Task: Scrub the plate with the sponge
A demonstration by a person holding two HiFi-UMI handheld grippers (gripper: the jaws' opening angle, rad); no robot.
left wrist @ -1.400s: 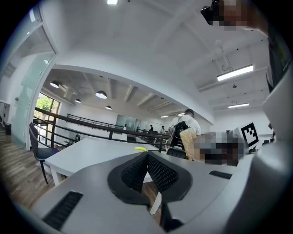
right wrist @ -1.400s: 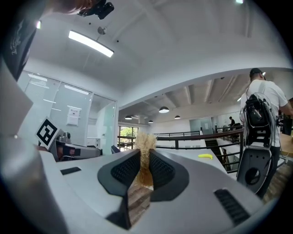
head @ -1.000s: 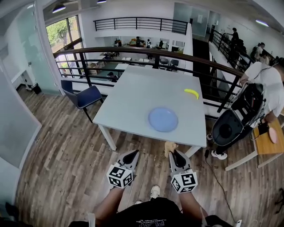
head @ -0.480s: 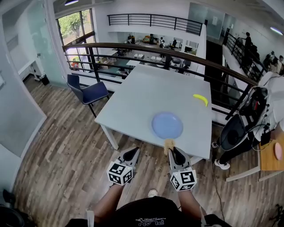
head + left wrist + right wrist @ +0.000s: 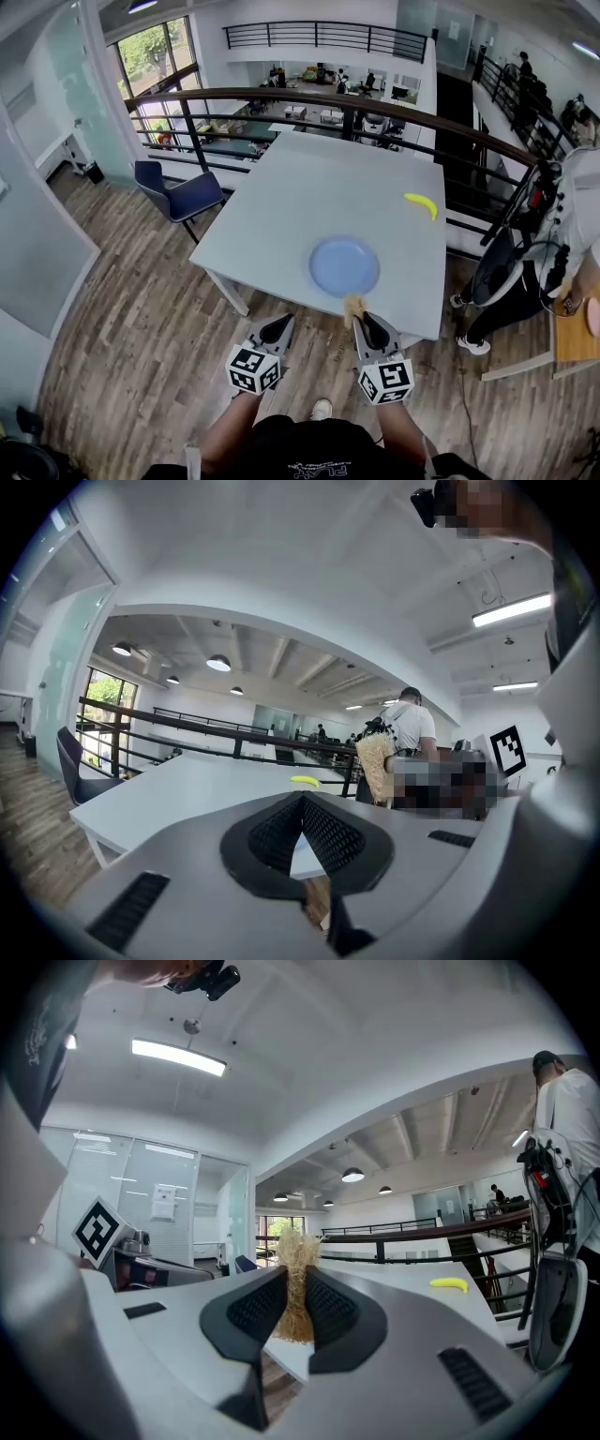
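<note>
Right gripper point(image 5: 364, 324), clenched on the fibrous tan sponge point(image 5: 354, 307), short of the tabletop's point(image 5: 272, 211) near edge; blue plate point(image 5: 344, 266) flat just ahead, nearer this gripper than the closed, empty left gripper point(image 5: 278, 328).

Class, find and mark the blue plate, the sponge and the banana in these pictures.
blue plate point(image 5: 344, 266): head view, centre of its flat face.
sponge point(image 5: 299, 1258): right gripper view, its frayed upper part.
banana point(image 5: 422, 202): head view, middle of its curve.
</note>
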